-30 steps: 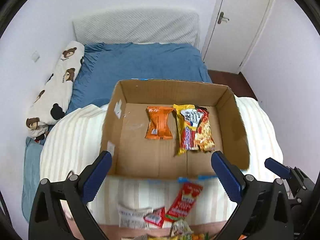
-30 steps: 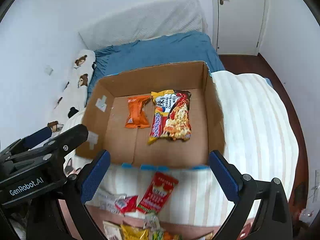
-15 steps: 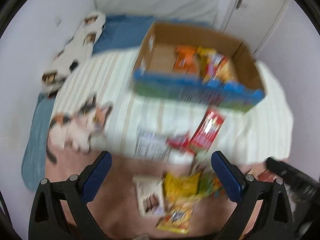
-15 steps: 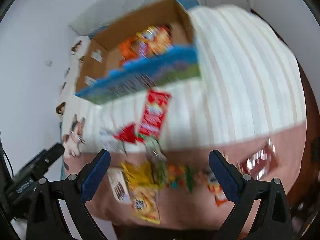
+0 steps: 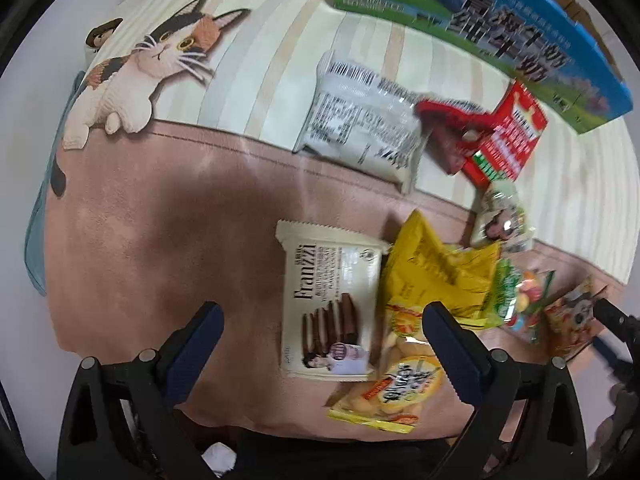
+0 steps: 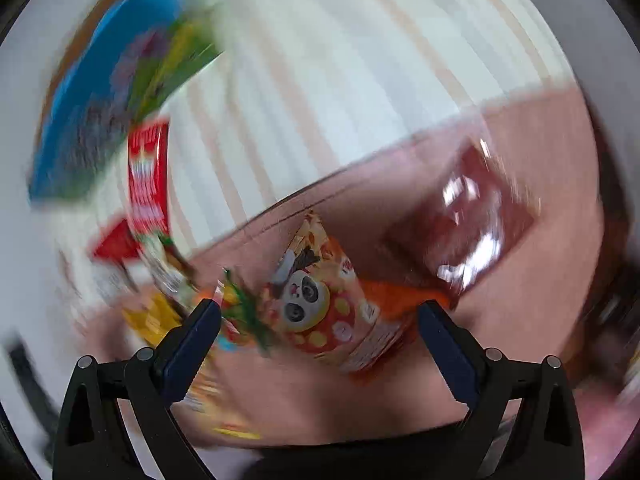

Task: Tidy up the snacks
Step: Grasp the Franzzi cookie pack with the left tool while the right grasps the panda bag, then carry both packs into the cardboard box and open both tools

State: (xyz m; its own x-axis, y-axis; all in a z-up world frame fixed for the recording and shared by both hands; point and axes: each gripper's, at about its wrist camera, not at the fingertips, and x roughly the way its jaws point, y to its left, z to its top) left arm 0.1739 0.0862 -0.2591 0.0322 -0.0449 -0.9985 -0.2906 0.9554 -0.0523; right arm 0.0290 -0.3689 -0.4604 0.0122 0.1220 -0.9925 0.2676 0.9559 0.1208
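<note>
Both views have dropped from the box to blurred, overlapping snacks; jaws apart, left gripper [image 5: 322, 326] and right gripper [image 6: 319, 324].

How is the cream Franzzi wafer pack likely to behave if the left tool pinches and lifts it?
The Franzzi pack lies flat with straight edges, so it probably stays fairly stiff rather than sagging. Its glossy wrapper may slip between the pads. The wafers pictured on it suggest brittle contents, so a hard squeeze could crush them. The left tool stands open around it.
</note>
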